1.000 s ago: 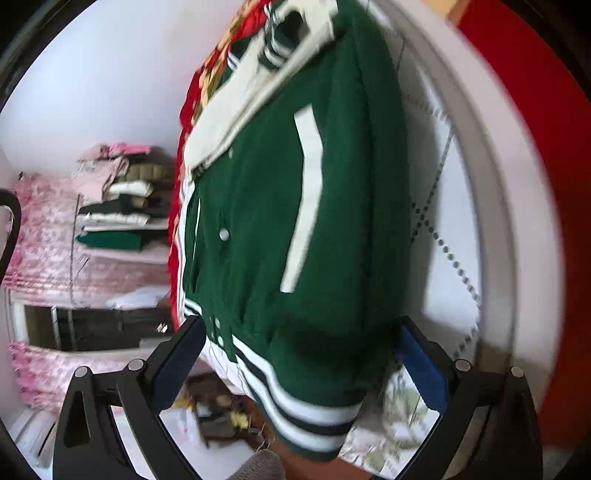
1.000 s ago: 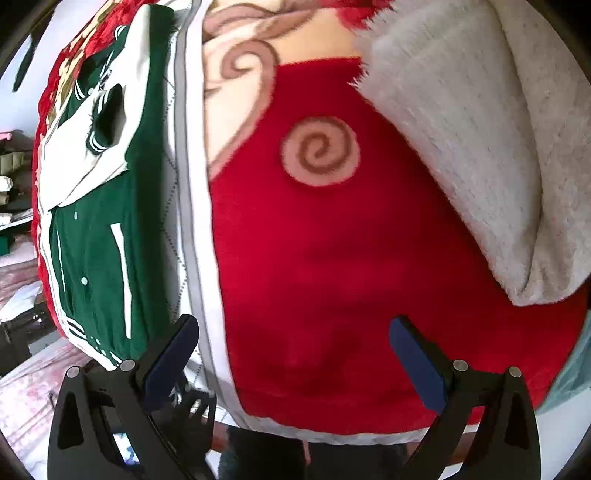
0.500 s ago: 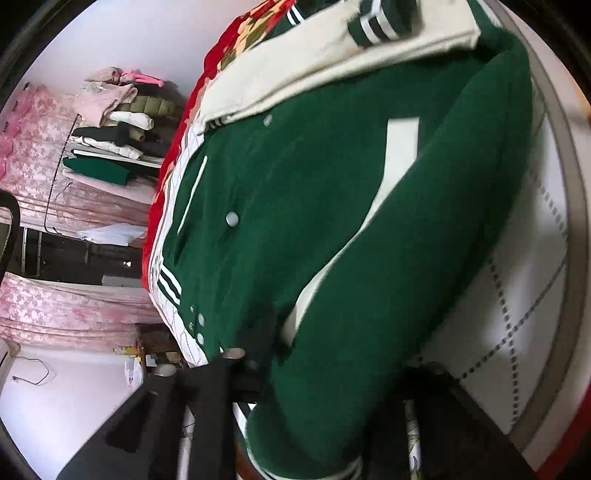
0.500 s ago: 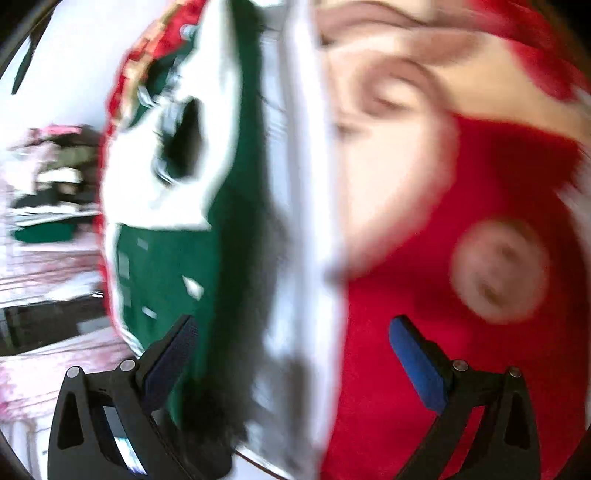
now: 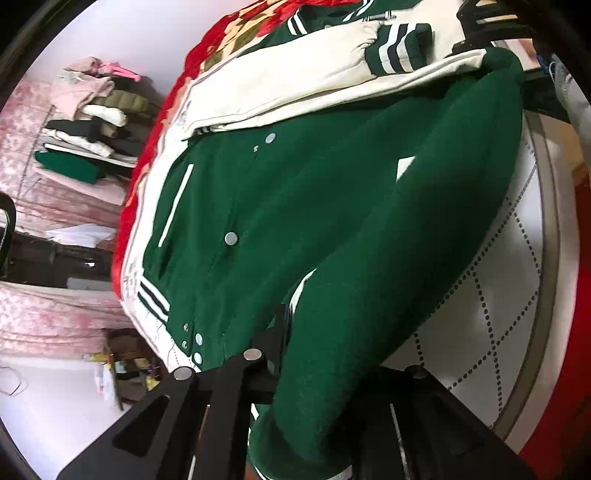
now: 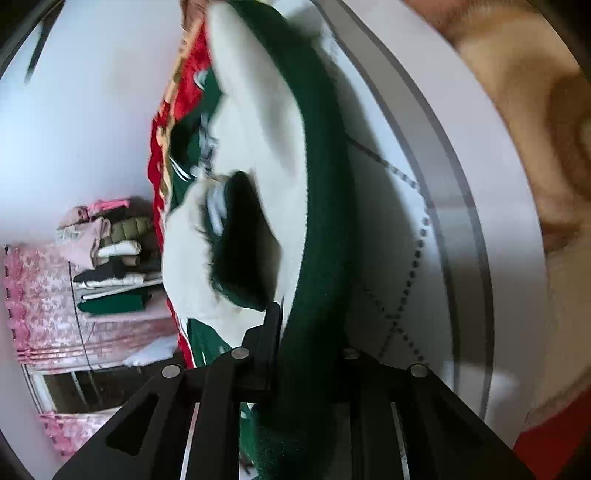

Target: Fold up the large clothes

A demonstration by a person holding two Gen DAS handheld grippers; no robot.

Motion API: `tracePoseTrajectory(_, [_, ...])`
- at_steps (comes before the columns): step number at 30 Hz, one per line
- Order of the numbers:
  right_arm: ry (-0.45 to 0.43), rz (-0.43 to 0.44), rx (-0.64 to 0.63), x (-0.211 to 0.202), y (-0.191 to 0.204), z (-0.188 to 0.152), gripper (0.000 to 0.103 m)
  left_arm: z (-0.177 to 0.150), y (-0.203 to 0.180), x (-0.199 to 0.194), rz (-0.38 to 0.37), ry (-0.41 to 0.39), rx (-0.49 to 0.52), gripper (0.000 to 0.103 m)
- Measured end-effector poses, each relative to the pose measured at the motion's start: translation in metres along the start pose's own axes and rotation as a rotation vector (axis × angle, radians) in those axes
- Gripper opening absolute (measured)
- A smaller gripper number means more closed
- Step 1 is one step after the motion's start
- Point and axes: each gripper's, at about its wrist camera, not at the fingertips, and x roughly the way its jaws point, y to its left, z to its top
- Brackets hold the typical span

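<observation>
A green varsity jacket (image 5: pixel 295 206) with cream sleeves, snap buttons and striped cuffs lies on a white quilted mat (image 5: pixel 491 317) over a red blanket. My left gripper (image 5: pixel 325 369) is shut on the jacket's green edge near the hem, and the cloth bulges up between the fingers. My right gripper (image 6: pixel 314 354) is shut on the jacket's green edge (image 6: pixel 321 221) near the cream sleeve and its dark striped cuff (image 6: pixel 243 240). The right gripper also shows at the top of the left wrist view (image 5: pixel 491 22).
The red patterned blanket (image 6: pixel 546 122) covers the bed around the white mat (image 6: pixel 436 206). A shelf with stacked folded clothes (image 5: pixel 92 129) stands beyond the bed, above pink curtains (image 5: pixel 44 314). The wall behind is white.
Both grippers have closed on the jacket's edge; they were open a second ago. The right gripper moved left from over the red blanket to the jacket. The left gripper has pushed in along the hem.
</observation>
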Motion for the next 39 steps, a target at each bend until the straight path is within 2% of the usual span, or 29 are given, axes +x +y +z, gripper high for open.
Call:
tracePoseTrajectory(6, [-0.084, -0.014, -0.070, -0.026, 0.071, -0.015, 0.012, 0.011, 0.056, -0.017, -0.149, -0.028, -0.009, 0.006])
tracePoseTrajectory(10, [-0.136, -0.041, -0.127, -0.045, 0.139, -0.019, 0.012, 0.025, 0.115, -0.024, -0.271, -0.049, -0.027, 0.006])
tracePoseTrajectory(14, [-0.155, -0.089, -0.211, -0.027, 0.220, -0.032, 0.012, 0.042, 0.175, -0.008, -0.362, -0.036, -0.078, 0.007])
tracePoseTrajectory(18, [-0.138, -0.171, -0.306, 0.033, 0.306, -0.045, 0.012, 0.056, 0.228, 0.025, -0.387, -0.030, -0.132, 0.007])
tracePoseTrajectory(23, [-0.067, -0.278, -0.425, 0.140, 0.376, -0.058, 0.012, 0.068, 0.288, 0.090, -0.418, 0.034, -0.261, 0.009])
tracePoseTrajectory(26, [-0.014, -0.342, -0.467, 0.208, 0.398, -0.062, 0.012, 0.070, 0.319, 0.133, -0.434, 0.076, -0.348, 0.013])
tracePoseTrajectory(30, [0.073, -0.432, -0.455, 0.292, 0.397, -0.060, 0.013, 0.067, 0.354, 0.194, -0.519, 0.157, -0.468, 0.016])
tracePoseTrajectory(32, [0.119, -0.446, -0.422, 0.318, 0.392, -0.058, 0.015, 0.062, 0.369, 0.217, -0.554, 0.175, -0.524, 0.022])
tracePoseTrajectory(33, [0.139, -0.443, -0.398, 0.333, 0.389, -0.058, 0.023, 0.058, 0.375, 0.226, -0.553, 0.183, -0.544, 0.032])
tracePoseTrajectory(34, [0.158, -0.431, -0.393, 0.340, 0.386, -0.057, 0.036, 0.054, 0.381, 0.235, -0.543, 0.192, -0.569, 0.038])
tracePoseTrajectory(35, [0.199, -0.413, -0.390, 0.349, 0.385, -0.058, 0.043, 0.050, 0.387, 0.241, -0.545, 0.200, -0.593, 0.043])
tracePoseTrajectory(36, [0.230, -0.383, -0.379, 0.353, 0.384, -0.059, 0.054, 0.044, 0.394, 0.249, -0.544, 0.220, -0.632, 0.062])
tracePoseTrajectory(37, [0.248, -0.343, -0.372, 0.353, 0.383, -0.060, 0.058, 0.039, 0.401, 0.254, -0.536, 0.233, -0.660, 0.073])
tracePoseTrajectory(38, [0.273, -0.300, -0.377, 0.349, 0.383, -0.061, 0.058, 0.034, 0.407, 0.257, -0.522, 0.239, -0.682, 0.073])
tracePoseTrajectory(39, [0.284, -0.294, -0.384, 0.346, 0.382, -0.061, 0.058, 0.029, 0.413, 0.260, -0.496, 0.249, -0.700, 0.074])
